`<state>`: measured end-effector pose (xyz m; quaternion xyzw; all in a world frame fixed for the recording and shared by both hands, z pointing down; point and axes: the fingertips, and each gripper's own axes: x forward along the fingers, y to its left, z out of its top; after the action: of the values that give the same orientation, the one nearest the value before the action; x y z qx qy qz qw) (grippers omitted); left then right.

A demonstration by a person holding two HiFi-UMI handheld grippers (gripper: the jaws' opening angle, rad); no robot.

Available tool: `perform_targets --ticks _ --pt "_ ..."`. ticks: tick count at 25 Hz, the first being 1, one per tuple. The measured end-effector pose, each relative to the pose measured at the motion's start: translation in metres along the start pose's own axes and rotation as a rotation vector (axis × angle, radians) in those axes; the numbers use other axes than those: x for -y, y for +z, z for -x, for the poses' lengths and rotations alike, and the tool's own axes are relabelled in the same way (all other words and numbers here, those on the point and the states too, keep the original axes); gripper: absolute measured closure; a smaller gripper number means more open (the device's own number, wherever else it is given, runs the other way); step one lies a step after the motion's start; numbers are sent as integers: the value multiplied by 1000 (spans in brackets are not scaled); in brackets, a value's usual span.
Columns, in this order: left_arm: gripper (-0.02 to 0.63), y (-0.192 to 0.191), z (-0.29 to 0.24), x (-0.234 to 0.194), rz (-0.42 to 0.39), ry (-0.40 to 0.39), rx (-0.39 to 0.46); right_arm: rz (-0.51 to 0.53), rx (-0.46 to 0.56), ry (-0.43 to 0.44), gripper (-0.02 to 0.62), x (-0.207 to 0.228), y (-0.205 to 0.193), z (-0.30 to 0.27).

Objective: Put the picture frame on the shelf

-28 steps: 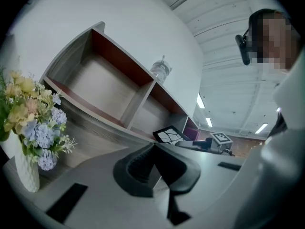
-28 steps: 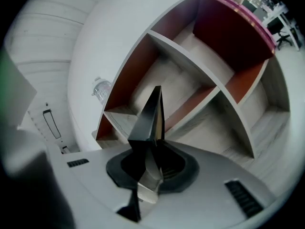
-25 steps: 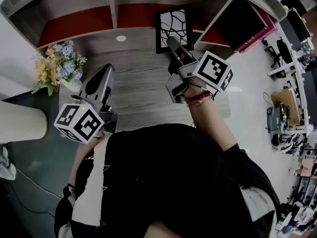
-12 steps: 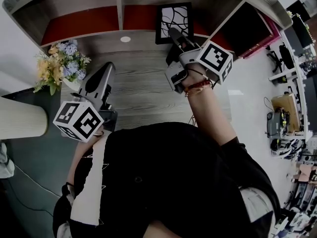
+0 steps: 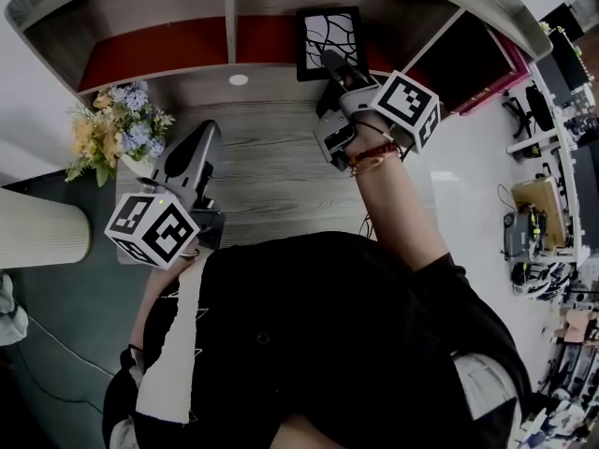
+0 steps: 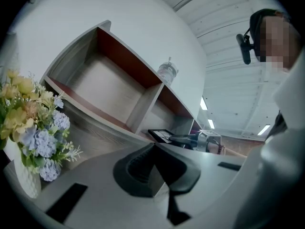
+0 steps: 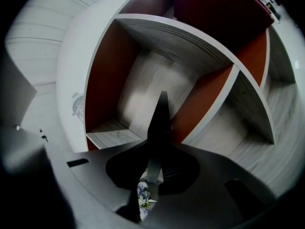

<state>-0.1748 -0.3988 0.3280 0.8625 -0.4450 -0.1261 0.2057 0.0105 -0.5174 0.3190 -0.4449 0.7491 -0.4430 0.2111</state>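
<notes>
Head view: right claw (image 5: 329,65) is reaching out to 12 o'clock and clamping the frame (image 5: 328,34) at the edge nearest the person. Right gripper view is showing the jaws nearly together, pinching the frame edge-on, so it's a thin-edge grip.

Frame is sitting at 12 o'clock in the shelf (image 5: 122,3), in the bay just at 3 o'clock of the divider (image 5: 228,12). Its patterned face is pointing up at the camera, with the red back panel (image 5: 159,50) running behind it. Can't tell whether it's touching the shelf board or hanging just above it.

Left claw (image 5: 208,135) is hanging over the desk (image 5: 271,181) at 9 o'clock, well apart from the frame and pointing to 12 o'clock. Left gripper view is showing its jaws meeting at the tips with nothing between them.

Flowers (image 5: 114,127) are standing at 10 o'clock, near the left claw, at the desk's corner. Clear bottle (image 6: 167,72) is standing on top of the shelf, above the divider. Person's right wrist is wearing a red band (image 5: 376,160).
</notes>
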Motion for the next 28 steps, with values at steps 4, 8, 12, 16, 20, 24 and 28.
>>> perform_targets --ticks 4,8,12,16,20,24,28 --pt "594 -2 0 1 0 -3 0 -4 5 -7 543 3 1 0" --pt "594 -4 2 1 1 0 0 3 6 -15 541 5 2 -1" --pt "594 -6 4 1 1 6 3 -3 6 -21 541 7 3 -2" --pt "594 -7 6 1 14 10 6 -19 7 -26 541 8 5 -4" --pt "594 -5 8 0 11 16 14 -23 4 -31 541 9 6 -7" --pt "594 -3 9 0 6 18 17 -24 1 -36 540 10 6 -9" --pt "594 -1 10 -4 4 23 19 -27 2 -40 535 11 6 -13"
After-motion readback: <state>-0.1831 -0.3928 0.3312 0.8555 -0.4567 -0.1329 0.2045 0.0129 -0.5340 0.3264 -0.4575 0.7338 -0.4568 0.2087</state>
